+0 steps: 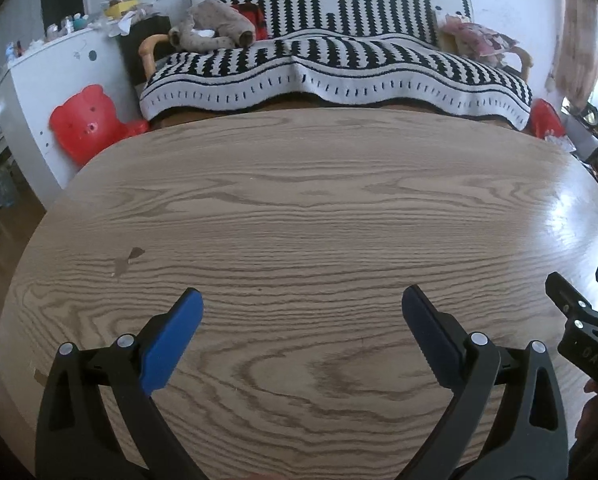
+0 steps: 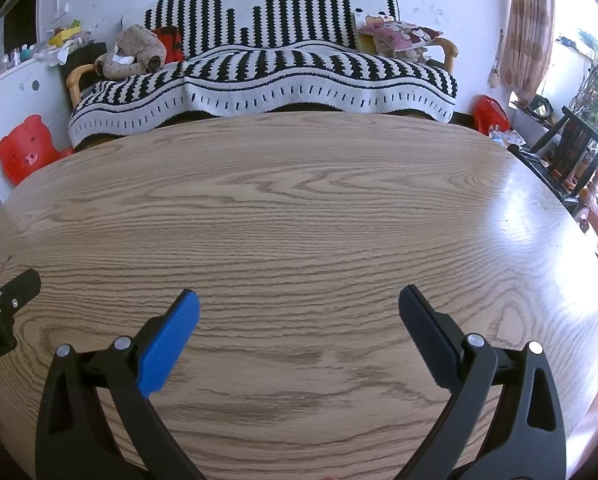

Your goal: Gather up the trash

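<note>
My left gripper is open and empty, held low over a wooden table. My right gripper is open and empty over the same table. The right gripper's tip shows at the right edge of the left wrist view, and the left gripper's tip shows at the left edge of the right wrist view. No trash shows on the table in either view. A small dark stain marks the table's left part.
A sofa with a black-and-white striped cover stands behind the table, with a stuffed toy and cushions on it. A red bear-shaped stool leans by a white cabinet. A dark chair stands at the right.
</note>
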The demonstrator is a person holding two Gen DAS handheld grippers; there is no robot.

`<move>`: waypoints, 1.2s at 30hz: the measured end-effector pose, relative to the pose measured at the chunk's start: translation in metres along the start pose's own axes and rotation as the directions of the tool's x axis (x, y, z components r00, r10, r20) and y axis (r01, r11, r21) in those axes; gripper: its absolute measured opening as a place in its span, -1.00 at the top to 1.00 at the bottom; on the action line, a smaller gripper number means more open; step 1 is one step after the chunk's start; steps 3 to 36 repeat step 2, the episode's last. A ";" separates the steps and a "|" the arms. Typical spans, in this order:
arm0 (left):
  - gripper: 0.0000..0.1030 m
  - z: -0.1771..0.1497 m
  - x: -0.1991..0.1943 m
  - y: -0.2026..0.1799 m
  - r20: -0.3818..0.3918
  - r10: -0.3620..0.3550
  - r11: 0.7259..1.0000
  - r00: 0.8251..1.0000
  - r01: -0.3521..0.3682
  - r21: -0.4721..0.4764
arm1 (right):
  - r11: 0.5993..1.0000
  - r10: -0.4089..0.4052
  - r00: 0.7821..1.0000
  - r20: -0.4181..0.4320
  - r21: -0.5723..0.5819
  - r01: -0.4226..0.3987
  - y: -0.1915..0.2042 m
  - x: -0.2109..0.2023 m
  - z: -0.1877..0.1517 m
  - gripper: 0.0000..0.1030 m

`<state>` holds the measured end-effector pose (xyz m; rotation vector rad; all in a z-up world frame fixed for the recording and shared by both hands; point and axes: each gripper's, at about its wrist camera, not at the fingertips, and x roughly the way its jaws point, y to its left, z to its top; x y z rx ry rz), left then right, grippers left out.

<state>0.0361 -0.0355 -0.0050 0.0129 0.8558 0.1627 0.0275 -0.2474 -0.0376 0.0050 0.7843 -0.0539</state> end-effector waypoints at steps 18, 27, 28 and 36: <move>-0.87 -0.001 0.001 -0.002 -0.004 -0.013 1.000 1.000 0.013 0.006 | 1.000 0.001 1.000 -0.005 -0.009 -0.001 0.000 0.002 0.001 -0.87; -0.87 -0.001 0.001 -0.002 -0.004 -0.013 1.000 1.000 0.013 0.006 | 1.000 0.001 1.000 -0.005 -0.009 -0.001 0.000 0.002 0.001 -0.87; -0.87 -0.001 0.001 -0.002 -0.004 -0.013 1.000 1.000 0.013 0.006 | 1.000 0.001 1.000 -0.005 -0.009 -0.001 0.000 0.002 0.001 -0.87; -0.87 -0.001 0.001 -0.002 -0.004 -0.013 1.000 1.000 0.013 0.006 | 1.000 0.001 1.000 -0.005 -0.009 -0.001 0.000 0.002 0.001 -0.87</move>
